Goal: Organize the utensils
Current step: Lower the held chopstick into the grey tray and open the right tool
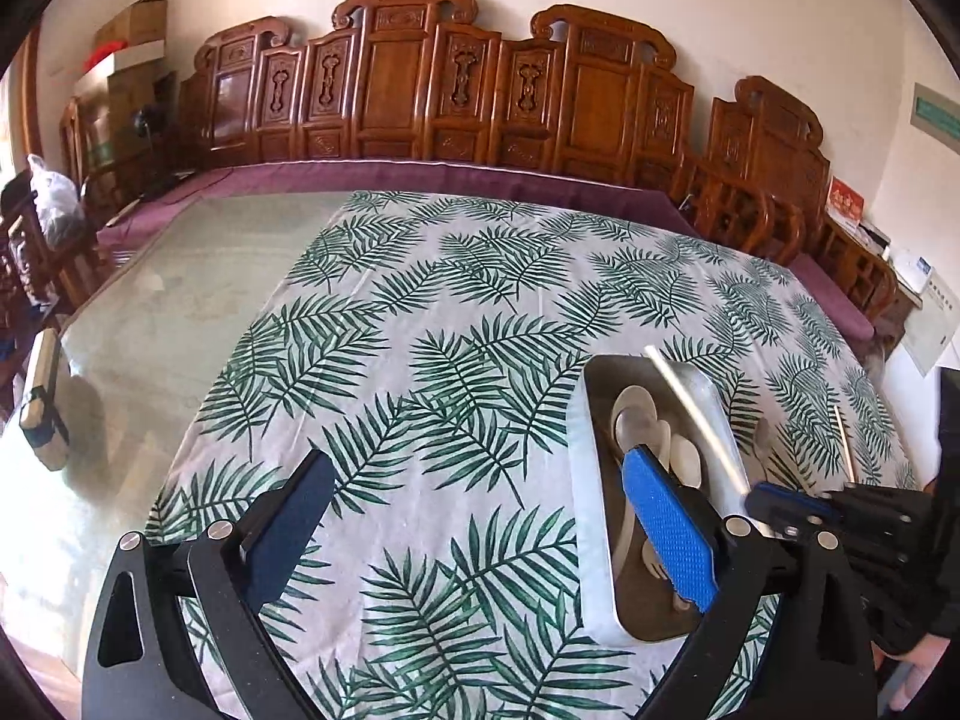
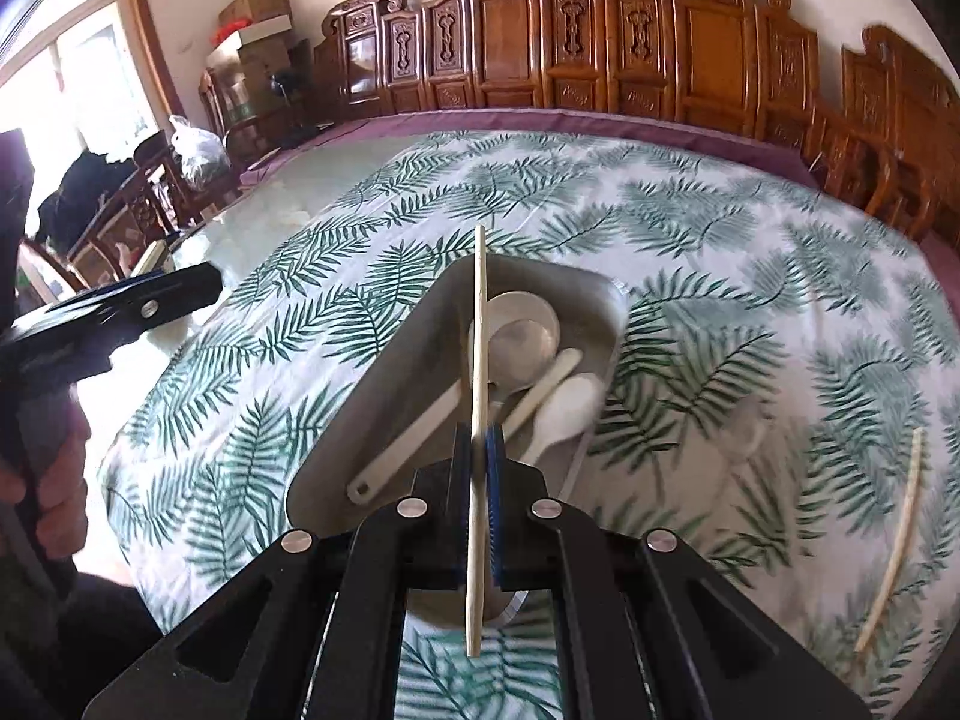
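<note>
A steel tray (image 2: 402, 360) on the leaf-print cloth holds a metal spoon (image 2: 525, 339), two white spoons (image 2: 567, 405) and a fork (image 1: 654, 558). My right gripper (image 2: 478, 450) is shut on a pale chopstick (image 2: 478, 312), which points up and away over the tray. In the left wrist view that right gripper (image 1: 780, 501) and its chopstick (image 1: 696, 414) hang over the tray's (image 1: 579, 468) right side. My left gripper (image 1: 480, 519) stands open and empty over the cloth left of the tray, its blue right pad (image 1: 669, 531) in front of the tray. A second chopstick (image 2: 894, 540) lies on the cloth to the right.
The cloth (image 1: 456, 300) covers part of a glass-topped table (image 1: 198, 276). Carved wooden chair backs (image 1: 420, 72) line the far edge. A small wooden block (image 1: 42, 402) lies at the table's left. A person's hand (image 2: 54, 480) holds the left gripper (image 2: 150, 300).
</note>
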